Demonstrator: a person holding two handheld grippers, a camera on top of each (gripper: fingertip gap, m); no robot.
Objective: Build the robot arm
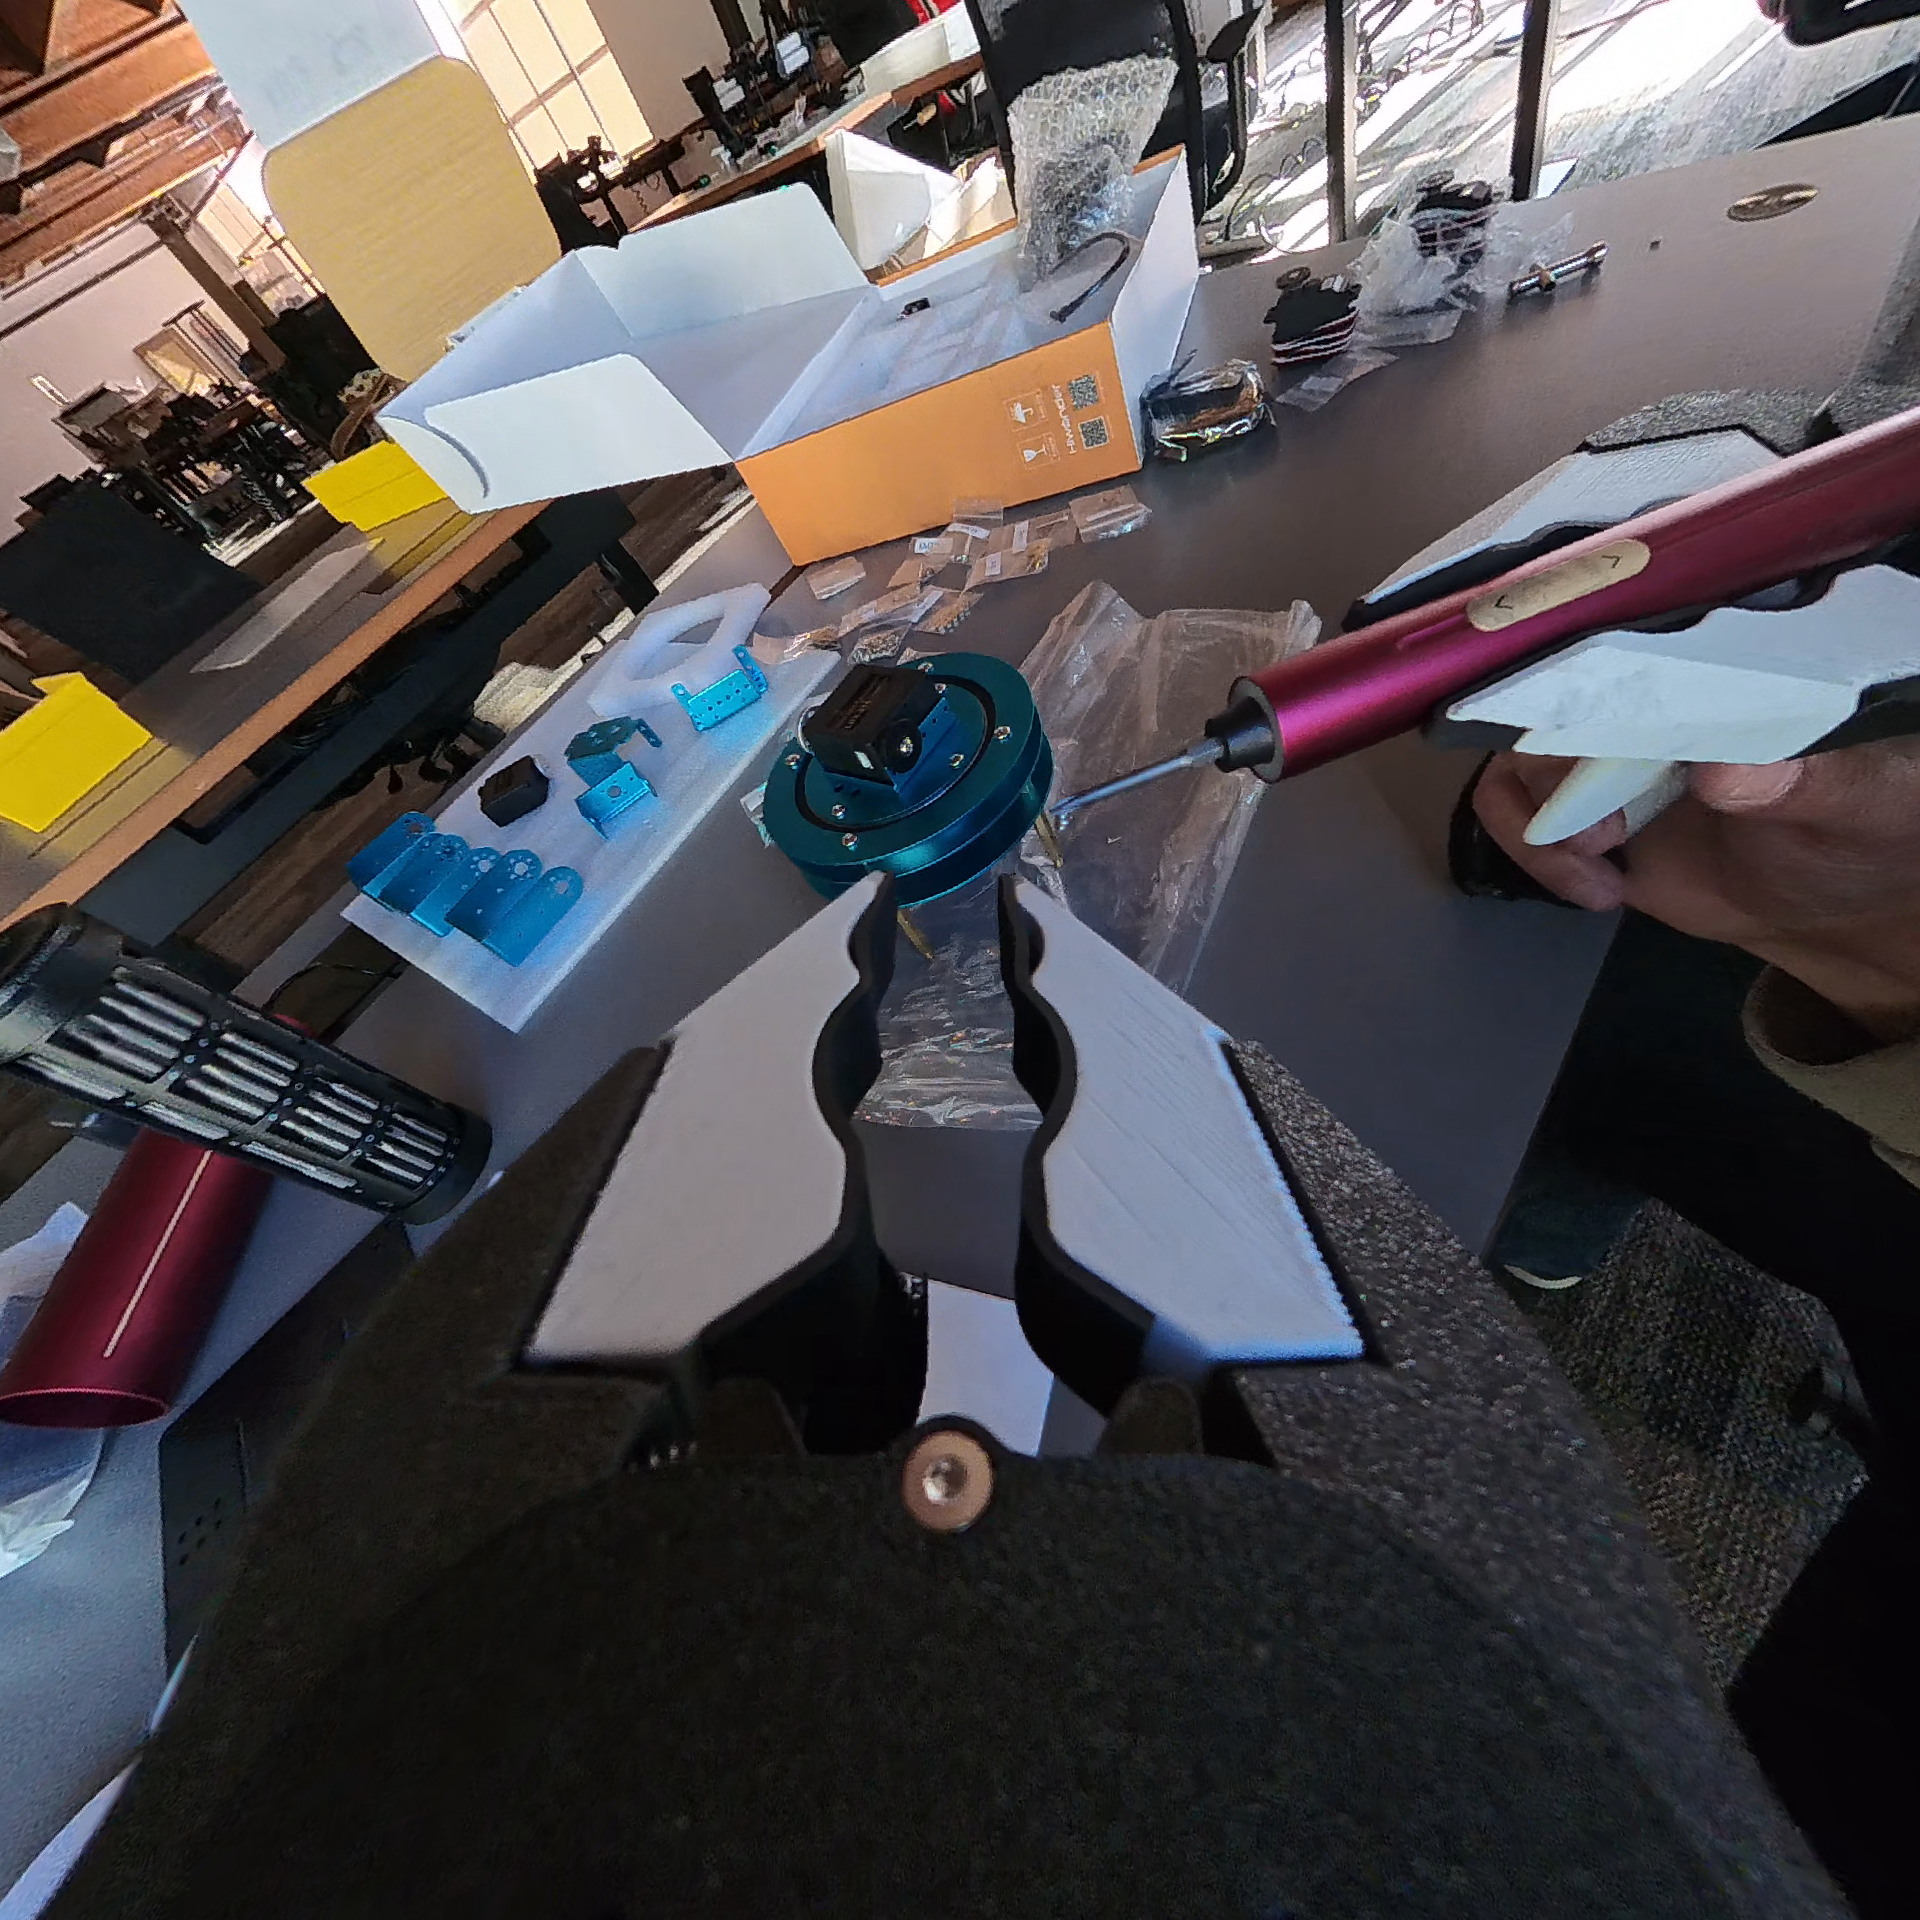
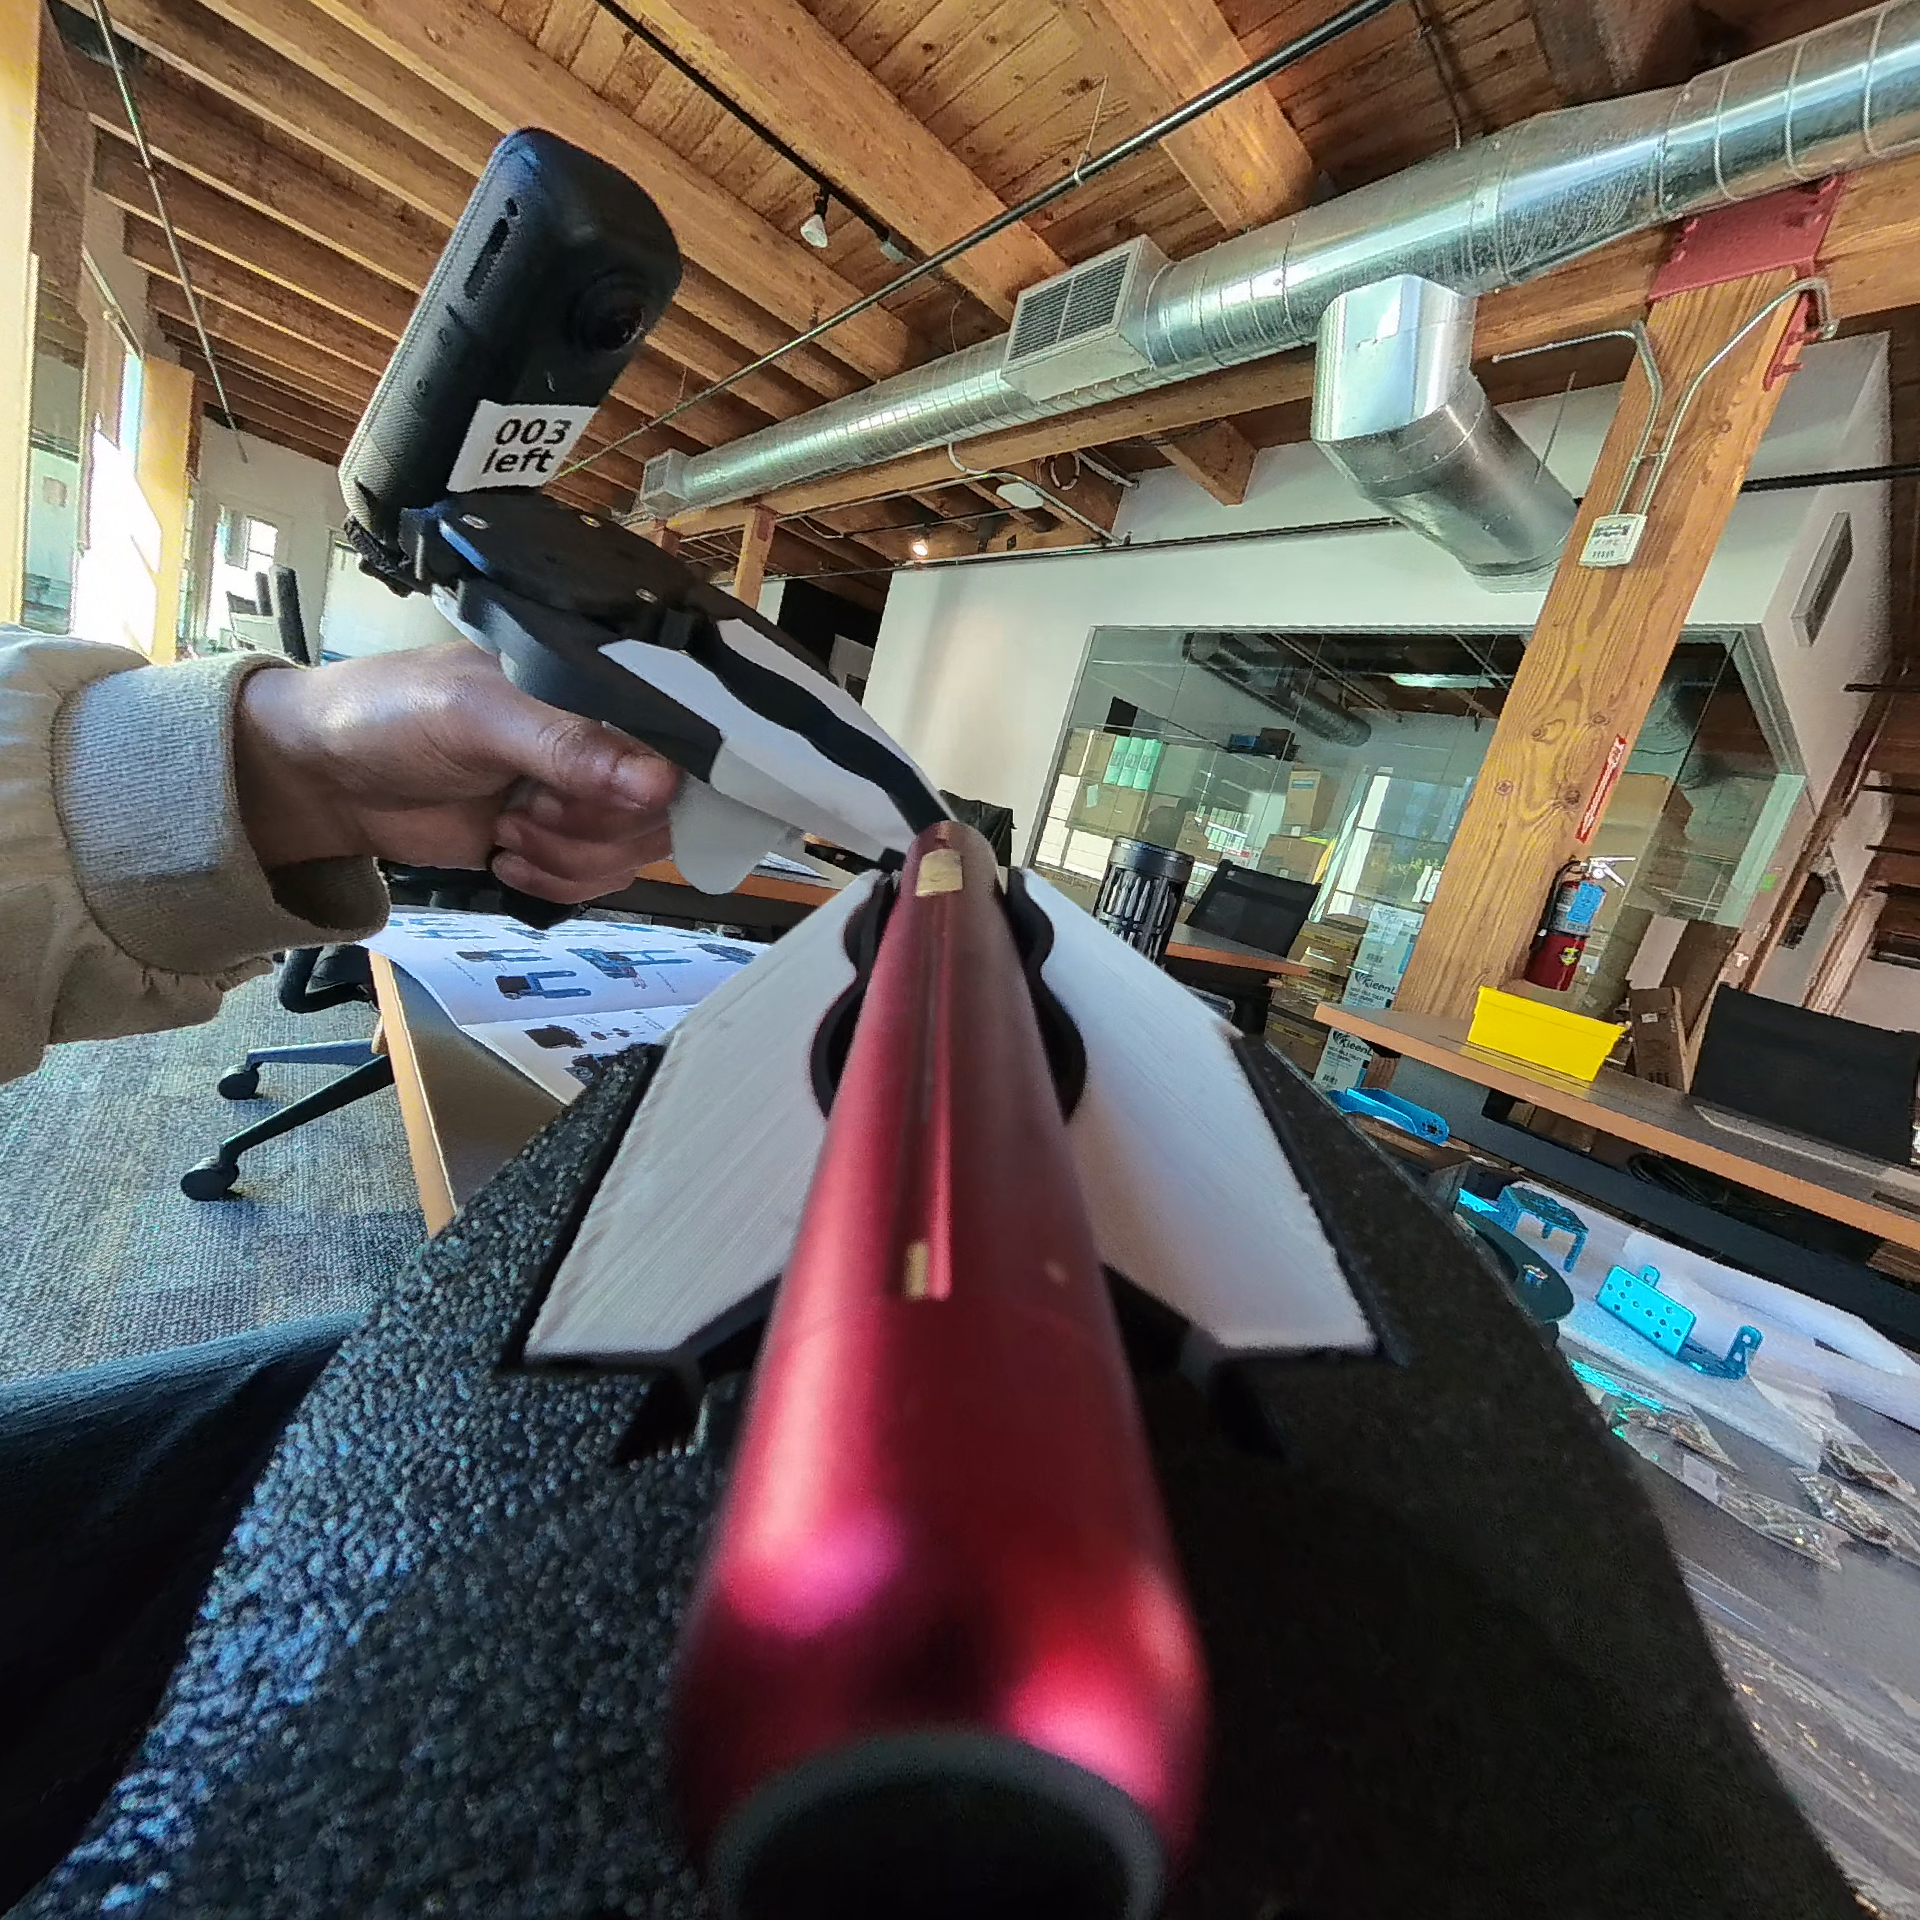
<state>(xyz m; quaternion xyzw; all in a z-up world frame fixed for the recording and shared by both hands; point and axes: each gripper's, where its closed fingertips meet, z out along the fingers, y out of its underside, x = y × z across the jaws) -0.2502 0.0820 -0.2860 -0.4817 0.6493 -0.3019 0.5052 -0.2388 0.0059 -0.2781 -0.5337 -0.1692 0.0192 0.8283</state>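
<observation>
My left gripper [image 1: 945, 891] is open and empty; its tips hover just short of the near edge of a teal round base [image 1: 914, 821]. A black servo [image 1: 868, 717] is mounted on the base. A brass standoff [image 1: 916, 938] shows between the tips. My right gripper [image 1: 1429, 665] is shut on a red electric screwdriver [image 1: 1558, 608], whose bit [image 1: 1122, 781] points at the base's right edge. In the right wrist view the screwdriver [image 2: 935, 1247] runs along the right gripper [image 2: 940, 883]. The left gripper [image 2: 883, 805] is just beyond, held by a hand [image 2: 436, 748].
An open orange and white box [image 1: 935, 457] stands behind the base. A white foam tray [image 1: 436, 966] with blue brackets lies left. Small screw bags [image 1: 987, 561] and a clear plastic bag [image 1: 1143, 727] lie around. A black bit holder [image 1: 239, 1091] and red tube [image 1: 135, 1278] lie near left. The grippers' ends are close to 8 centimeters from one another.
</observation>
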